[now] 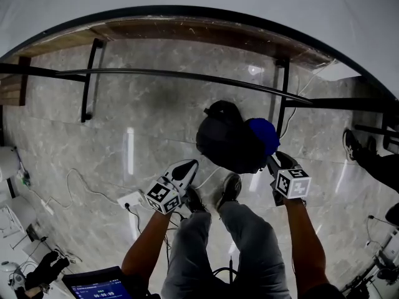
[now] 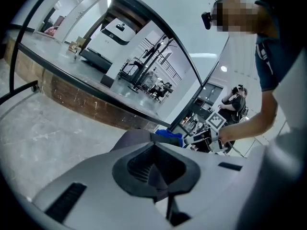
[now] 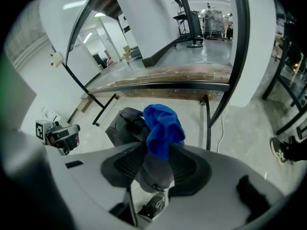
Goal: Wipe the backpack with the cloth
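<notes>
Right gripper (image 1: 275,164) clamped on blue cloth (image 1: 264,134), cloth against right flank of backpack (image 1: 224,145); bag lies ahead-left of it, so wipe runs leftward (left gripper (image 1: 184,170) jaws together, empty, near bag's left edge)

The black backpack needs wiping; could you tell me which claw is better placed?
The right claw: it grips the blue cloth beside the black backpack; the left claw has none.

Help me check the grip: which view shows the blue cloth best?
The right gripper view: the cloth sits centred, pinched in the right gripper, in front of the backpack. The head view shows a blue patch at the backpack's right; the left gripper view, a blue sliver behind it.
</notes>
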